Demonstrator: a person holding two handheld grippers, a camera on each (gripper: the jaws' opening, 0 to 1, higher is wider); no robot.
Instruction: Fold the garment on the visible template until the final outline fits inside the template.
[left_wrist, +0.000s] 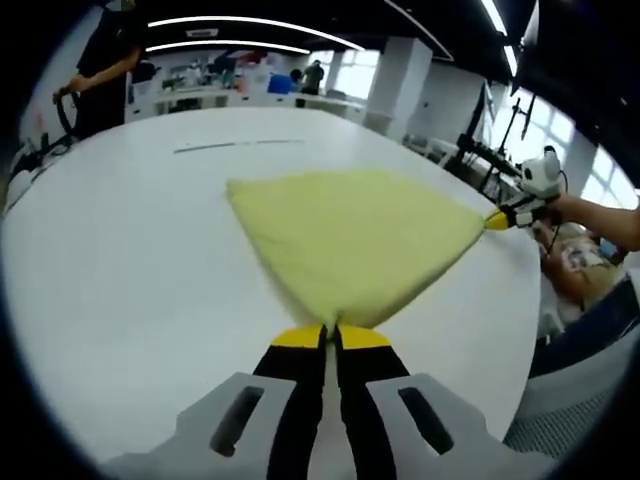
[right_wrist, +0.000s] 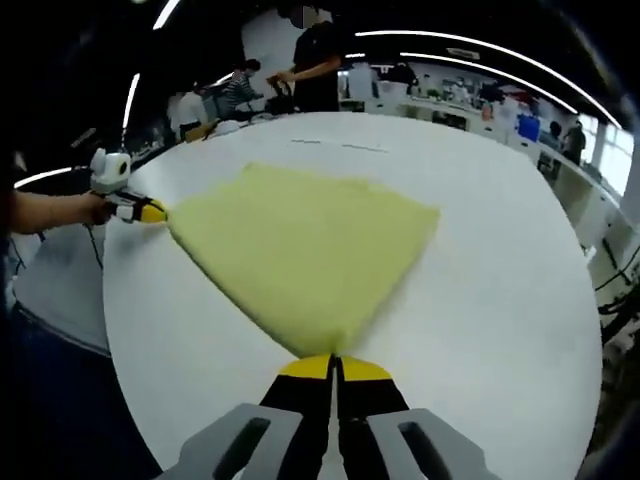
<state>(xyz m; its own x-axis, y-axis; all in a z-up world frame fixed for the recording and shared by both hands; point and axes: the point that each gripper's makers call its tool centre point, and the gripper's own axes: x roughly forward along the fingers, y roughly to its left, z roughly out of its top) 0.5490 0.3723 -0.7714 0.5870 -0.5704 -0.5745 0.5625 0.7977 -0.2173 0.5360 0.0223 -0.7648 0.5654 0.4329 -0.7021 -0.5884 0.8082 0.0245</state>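
Left gripper view: left tongs (left_wrist: 331, 335) clamped on near corner of yellow garment (left_wrist: 350, 240), spread on white table (left_wrist: 120, 270); right tongs (left_wrist: 497, 220) pinching far corner.

Right gripper view: right tongs (right_wrist: 333, 365) clamped on near corner of garment (right_wrist: 300, 250); left tongs (right_wrist: 155, 213) gripping opposite corner.

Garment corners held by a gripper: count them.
2. The left gripper is shut on one corner of the yellow garment; the right gripper is shut on another. Far corners lie free on the table.

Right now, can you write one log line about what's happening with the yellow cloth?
left tool: shut on yellow cloth corner | right tool: shut on another corner | cloth: spread over white table, stretched between tools
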